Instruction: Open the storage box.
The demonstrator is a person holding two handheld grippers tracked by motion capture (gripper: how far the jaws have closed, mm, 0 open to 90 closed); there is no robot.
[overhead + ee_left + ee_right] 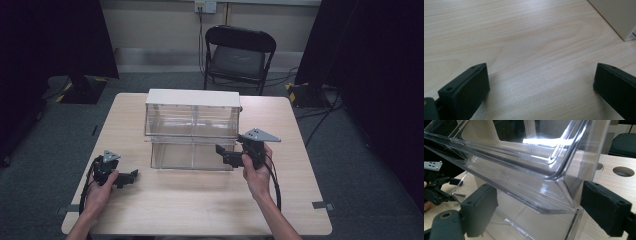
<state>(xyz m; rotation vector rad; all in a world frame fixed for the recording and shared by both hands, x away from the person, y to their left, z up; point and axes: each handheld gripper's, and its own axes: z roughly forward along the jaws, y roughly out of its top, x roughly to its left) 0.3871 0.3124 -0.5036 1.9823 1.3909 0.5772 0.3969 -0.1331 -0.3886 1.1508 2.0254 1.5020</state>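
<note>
- Your right gripper (223, 153) is at the lower right front corner of the clear drawer cabinet (192, 131), which stands in the middle of the table (210, 205).
- In the right gripper view, the jaws of this gripper are spread wide, one on each side of the front corner of a clear bin (529, 182). They do not press on the plastic; a gap shows between each pad and the bin wall.
- The bin is one of the transparent drawers of the cabinet. Its front slopes forward and its rim (506, 167) runs across the view above the jaws. I cannot tell from the pictures whether the drawer is pulled out or fully in.
- The cabinet has a pale top plate (192, 97) and two rows of clear drawers, two in each row. Your right gripper is at the lower row, right side.
- Your left gripper (131, 176) is low over the table, near the left front of the cabinet but apart from it, and your hand (100, 192) holds it from behind.
- In the left gripper view its jaws are spread wide with only bare wood between them. The pale corner of the cabinet (616, 17) is at the upper right of that view.
- Behind the table stands a black folding chair (239, 55).
</note>
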